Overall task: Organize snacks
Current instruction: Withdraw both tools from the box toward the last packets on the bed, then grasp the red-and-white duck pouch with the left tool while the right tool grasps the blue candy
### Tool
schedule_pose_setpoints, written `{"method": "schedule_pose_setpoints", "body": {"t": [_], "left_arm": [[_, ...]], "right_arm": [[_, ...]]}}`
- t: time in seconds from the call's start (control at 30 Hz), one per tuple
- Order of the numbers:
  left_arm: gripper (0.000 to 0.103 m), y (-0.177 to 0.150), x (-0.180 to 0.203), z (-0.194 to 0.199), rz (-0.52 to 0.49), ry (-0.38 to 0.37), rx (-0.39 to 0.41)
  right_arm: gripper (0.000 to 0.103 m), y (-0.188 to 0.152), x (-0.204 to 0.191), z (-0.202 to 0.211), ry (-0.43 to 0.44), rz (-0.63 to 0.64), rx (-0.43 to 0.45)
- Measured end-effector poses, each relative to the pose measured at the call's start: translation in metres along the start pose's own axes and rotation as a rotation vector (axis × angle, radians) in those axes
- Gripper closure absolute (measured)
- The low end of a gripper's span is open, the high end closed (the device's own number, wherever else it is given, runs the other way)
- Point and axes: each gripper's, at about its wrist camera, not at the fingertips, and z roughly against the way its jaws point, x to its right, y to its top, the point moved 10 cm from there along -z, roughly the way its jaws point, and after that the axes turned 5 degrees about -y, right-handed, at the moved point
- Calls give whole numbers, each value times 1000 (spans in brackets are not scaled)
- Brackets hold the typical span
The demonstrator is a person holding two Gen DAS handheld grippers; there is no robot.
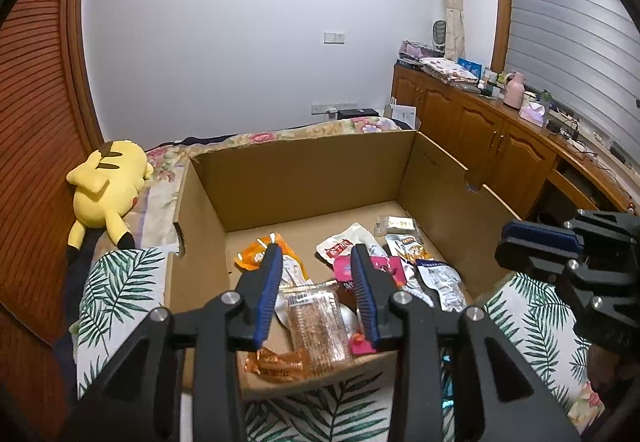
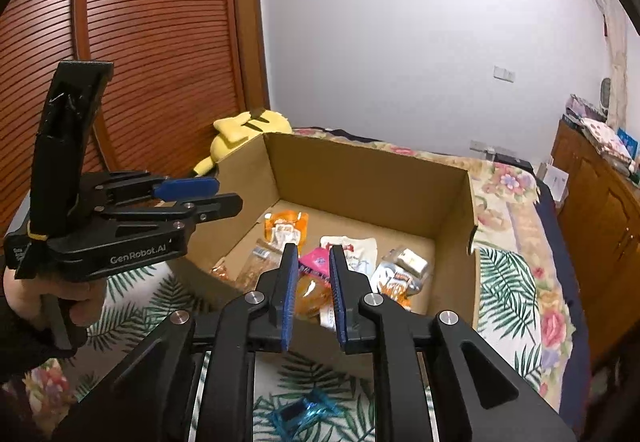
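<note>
From my left wrist, my left gripper (image 1: 316, 256) hangs with its fingers parted and empty above the snack packets (image 1: 320, 322) lying in the cardboard box (image 1: 304, 177) on the bed (image 1: 120, 282). From my right wrist, my right gripper (image 2: 314, 256) has its fingers closed as far as they go, holding nothing, over the same box; a blue packet (image 2: 304, 412) lies on the bed below it.

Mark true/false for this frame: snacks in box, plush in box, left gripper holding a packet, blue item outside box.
1. Snack packets lie inside the cardboard box. True.
2. The yellow plush toy sits in the box. False: it lies on the bed outside it.
3. The left gripper clamps a packet. False: its jaws stand apart above the box, gripping nothing.
4. A blue plastic item lies on the leaf-print cloth outside the box. True.
</note>
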Motion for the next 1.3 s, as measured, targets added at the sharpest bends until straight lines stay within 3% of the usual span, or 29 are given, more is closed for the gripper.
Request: {"method": "schedule_pose_setpoints", "body": {"t": [0.37, 0.53, 0.77, 0.97, 1.3], "left_arm": [[51, -24, 22, 43, -19, -21, 14], [44, -50, 27, 58, -15, -27, -6], [43, -105, 35, 63, 20, -63, -72], [42, -147, 39, 60, 22, -63, -127], [43, -182, 48, 63, 44, -83, -173]], "right_arm": [[80, -46, -6, 30, 3, -57, -18], [73, -82, -5, 21, -5, -84, -83], [71, -131, -9, -14, -17, -103, -203], [71, -145, -9, -32, -24, -126, -238], [69, -148, -10, -42, -68, -123, -272]]}}
